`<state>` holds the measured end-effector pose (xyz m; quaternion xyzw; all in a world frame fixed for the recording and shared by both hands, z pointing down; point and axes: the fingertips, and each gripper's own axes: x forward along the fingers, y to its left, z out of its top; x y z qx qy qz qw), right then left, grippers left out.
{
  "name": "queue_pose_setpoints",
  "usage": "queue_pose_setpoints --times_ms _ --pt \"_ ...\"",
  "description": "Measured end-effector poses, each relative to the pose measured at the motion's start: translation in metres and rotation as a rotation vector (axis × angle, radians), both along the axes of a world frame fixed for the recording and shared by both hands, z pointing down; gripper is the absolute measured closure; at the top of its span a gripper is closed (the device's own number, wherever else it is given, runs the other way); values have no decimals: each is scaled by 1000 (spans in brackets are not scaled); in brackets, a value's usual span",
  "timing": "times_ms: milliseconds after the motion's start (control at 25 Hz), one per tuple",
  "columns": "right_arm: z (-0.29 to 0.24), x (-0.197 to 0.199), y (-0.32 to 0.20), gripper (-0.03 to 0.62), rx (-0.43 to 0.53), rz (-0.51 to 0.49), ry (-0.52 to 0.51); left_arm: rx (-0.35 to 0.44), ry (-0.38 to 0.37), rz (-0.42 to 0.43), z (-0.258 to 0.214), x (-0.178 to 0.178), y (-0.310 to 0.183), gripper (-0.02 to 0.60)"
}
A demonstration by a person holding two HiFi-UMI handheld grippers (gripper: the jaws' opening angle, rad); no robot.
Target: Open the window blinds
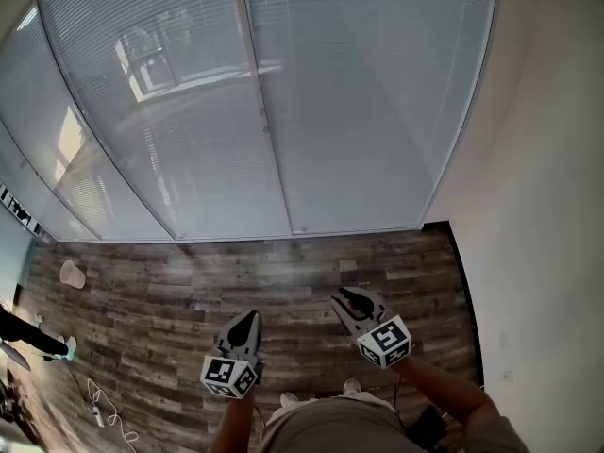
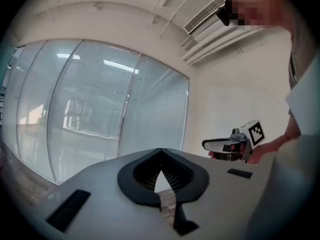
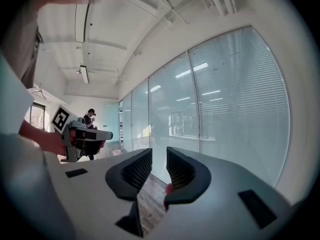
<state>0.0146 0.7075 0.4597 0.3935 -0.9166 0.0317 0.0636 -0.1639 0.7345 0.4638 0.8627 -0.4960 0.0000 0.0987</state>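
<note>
While blind slats (image 1: 359, 111) run level | left gripper (image 1: 247, 323) clenched, empty | right gripper (image 1: 344, 300) released

R gripper (image 3: 158, 159) jaws apart, twd blinds (image 3: 240, 99)

Diffuse, even white light filled all three views, with no hard shadows. In the head view, the glass before the window blinds (image 1: 368, 102) carried pale reflections, brightest at a glare patch (image 1: 142, 64) upper left, and the wooden floor (image 1: 293, 286) showed a soft sheen near the glass. Wide-angle distortion bowed the window frames toward the edges. Both tool views were ringed by a dark circular vignette. A ceiling lamp (image 3: 84, 74) glowed overhead, and strip-light reflections (image 3: 200, 66) streaked the panes. The near bodies of the left tool (image 2: 160, 154) and right tool (image 3: 159, 156) appeared slightly soft.
</note>
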Motion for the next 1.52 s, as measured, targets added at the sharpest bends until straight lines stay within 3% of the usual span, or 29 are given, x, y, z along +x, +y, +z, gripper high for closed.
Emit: queue_pose_setpoints --times_ms 480,600,1160,1520 --pt "2 5 -3 506 -13 -15 -45 -5 -8 -21 3 5 -5 568" --pt "2 14 -5 459 -33 -31 -62 -2 -15 -32 4 13 -10 568" --pt "-7 114 1 457 -31 -31 -79 12 15 -90 7 88 -18 566" --pt "-10 154 -32 457 -47 17 -104 -64 19 -80 27 111 -37 566"
